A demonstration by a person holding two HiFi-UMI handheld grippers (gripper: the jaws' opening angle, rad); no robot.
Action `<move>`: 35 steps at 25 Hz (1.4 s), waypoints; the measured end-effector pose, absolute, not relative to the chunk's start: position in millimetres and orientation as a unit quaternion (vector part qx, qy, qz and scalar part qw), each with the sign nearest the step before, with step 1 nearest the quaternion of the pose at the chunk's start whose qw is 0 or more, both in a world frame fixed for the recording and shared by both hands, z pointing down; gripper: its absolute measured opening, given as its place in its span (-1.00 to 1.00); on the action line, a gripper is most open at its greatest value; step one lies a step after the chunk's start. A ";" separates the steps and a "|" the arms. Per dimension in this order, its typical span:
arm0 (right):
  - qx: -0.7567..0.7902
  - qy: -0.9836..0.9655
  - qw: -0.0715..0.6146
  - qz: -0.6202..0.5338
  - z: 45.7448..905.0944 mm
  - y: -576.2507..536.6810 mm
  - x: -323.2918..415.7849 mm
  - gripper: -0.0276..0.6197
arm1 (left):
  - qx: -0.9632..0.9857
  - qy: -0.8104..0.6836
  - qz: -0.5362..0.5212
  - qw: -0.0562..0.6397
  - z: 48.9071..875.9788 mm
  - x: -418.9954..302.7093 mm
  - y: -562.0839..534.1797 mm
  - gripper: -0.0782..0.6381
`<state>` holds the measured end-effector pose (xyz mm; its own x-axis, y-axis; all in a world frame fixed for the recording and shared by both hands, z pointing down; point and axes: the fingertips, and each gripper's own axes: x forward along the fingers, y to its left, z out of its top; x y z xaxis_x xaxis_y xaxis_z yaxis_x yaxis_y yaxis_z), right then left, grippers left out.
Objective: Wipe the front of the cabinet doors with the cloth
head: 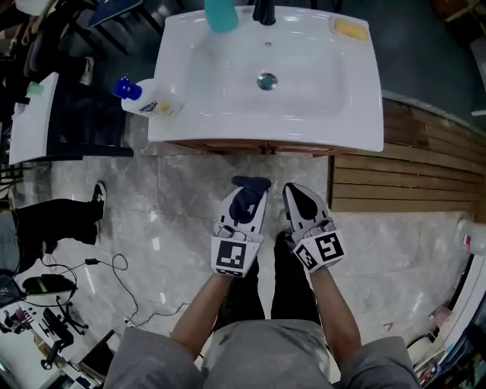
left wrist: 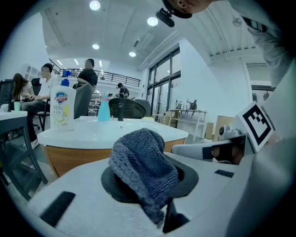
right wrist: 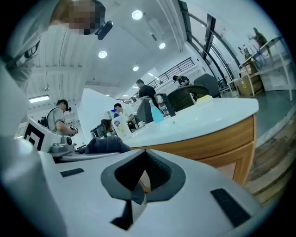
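The left gripper (head: 244, 196) has its jaws clamped on a dark blue cloth (left wrist: 143, 164), held just near of the wooden cabinet (right wrist: 222, 139). Beside it, the right gripper (head: 298, 194) has its jaws together with nothing in them. The white sink (head: 334, 91) above shows only its drain (head: 266, 80). On its rim are a blue-capped bottle (head: 148, 100) at the left, a teal bottle (head: 221, 14) at the far edge and a yellow bar (head: 350, 28) at the far right.

I see a white basin (head: 342, 114) with its drain (head: 266, 80) at centre. From the drain, a teal bottle (head: 222, 15) stands at 11 o'clock, a yellow block (head: 350, 29) at 2 and a blue-capped detergent bottle (head: 150, 99) at 9.
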<state>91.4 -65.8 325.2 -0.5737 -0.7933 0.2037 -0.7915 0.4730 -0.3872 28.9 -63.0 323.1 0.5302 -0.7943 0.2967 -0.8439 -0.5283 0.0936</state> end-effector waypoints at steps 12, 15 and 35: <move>-0.442 0.877 0.012 -0.190 211.8 -45.5 69.6 -0.89 | 0.883 -0.454 0.093 0.076 204.4 26.6 -46.4 -0.52; -0.448 0.874 0.016 -0.186 189.2 -39.9 69.9 -0.89 | 0.886 -0.451 0.087 0.066 178.4 23.9 -41.7 -0.52; -0.471 0.876 0.029 -0.101 83.1 -26.8 60.8 -0.89 | 0.892 -0.451 0.041 0.019 73.3 -1.9 -26.0 -0.52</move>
